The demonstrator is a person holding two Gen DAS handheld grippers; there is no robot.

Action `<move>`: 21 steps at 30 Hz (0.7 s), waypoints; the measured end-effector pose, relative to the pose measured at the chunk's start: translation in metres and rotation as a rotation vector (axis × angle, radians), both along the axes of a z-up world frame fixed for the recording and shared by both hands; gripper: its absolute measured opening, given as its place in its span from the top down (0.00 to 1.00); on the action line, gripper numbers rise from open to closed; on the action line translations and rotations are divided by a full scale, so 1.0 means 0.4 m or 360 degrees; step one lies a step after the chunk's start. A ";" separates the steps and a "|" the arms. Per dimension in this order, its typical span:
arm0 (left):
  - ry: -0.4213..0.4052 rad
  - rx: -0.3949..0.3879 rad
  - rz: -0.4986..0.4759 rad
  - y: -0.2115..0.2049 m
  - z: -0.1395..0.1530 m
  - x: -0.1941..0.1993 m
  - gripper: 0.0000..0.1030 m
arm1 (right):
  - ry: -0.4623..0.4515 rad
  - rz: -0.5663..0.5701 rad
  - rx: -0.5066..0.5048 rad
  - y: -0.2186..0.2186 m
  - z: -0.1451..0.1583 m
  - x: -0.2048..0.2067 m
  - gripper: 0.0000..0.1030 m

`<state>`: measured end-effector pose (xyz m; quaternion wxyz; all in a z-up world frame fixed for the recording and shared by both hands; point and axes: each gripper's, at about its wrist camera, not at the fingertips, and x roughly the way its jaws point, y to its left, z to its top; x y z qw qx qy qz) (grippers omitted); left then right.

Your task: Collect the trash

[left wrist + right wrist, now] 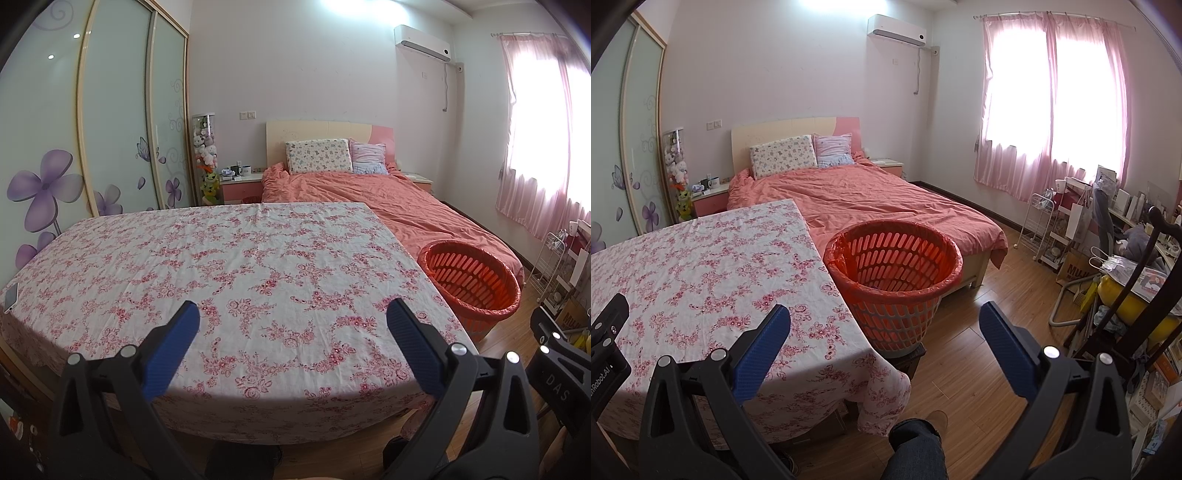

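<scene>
A slatted basket lined with a red bag (894,280) stands on a low stool right of the table; it also shows in the left wrist view (471,284). The table has a pink floral cloth (229,280), also seen in the right wrist view (701,280). My left gripper (293,317) is open and empty above the table's near edge. My right gripper (884,321) is open and empty, in front of the basket at the table's right corner. I see no loose trash on the cloth.
A phone (11,297) lies at the table's far left edge. A bed with a salmon cover (871,199) stands behind the table and basket. Cluttered shelves and a white rack (1041,229) line the right wall. Wood floor (979,354) lies right of the basket.
</scene>
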<state>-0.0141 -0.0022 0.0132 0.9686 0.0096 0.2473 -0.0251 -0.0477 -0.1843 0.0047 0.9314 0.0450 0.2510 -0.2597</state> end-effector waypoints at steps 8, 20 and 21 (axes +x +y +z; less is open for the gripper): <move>-0.0001 0.0000 0.0001 0.000 -0.002 -0.001 0.04 | 0.0000 -0.0001 0.0000 0.000 0.000 0.000 0.02; -0.0001 0.0004 0.0003 -0.001 -0.002 -0.001 0.04 | 0.0002 -0.0002 0.0003 0.000 -0.001 -0.001 0.02; 0.0000 0.0005 0.0003 0.001 -0.004 -0.001 0.04 | 0.0002 -0.0002 0.0002 0.000 -0.001 -0.001 0.02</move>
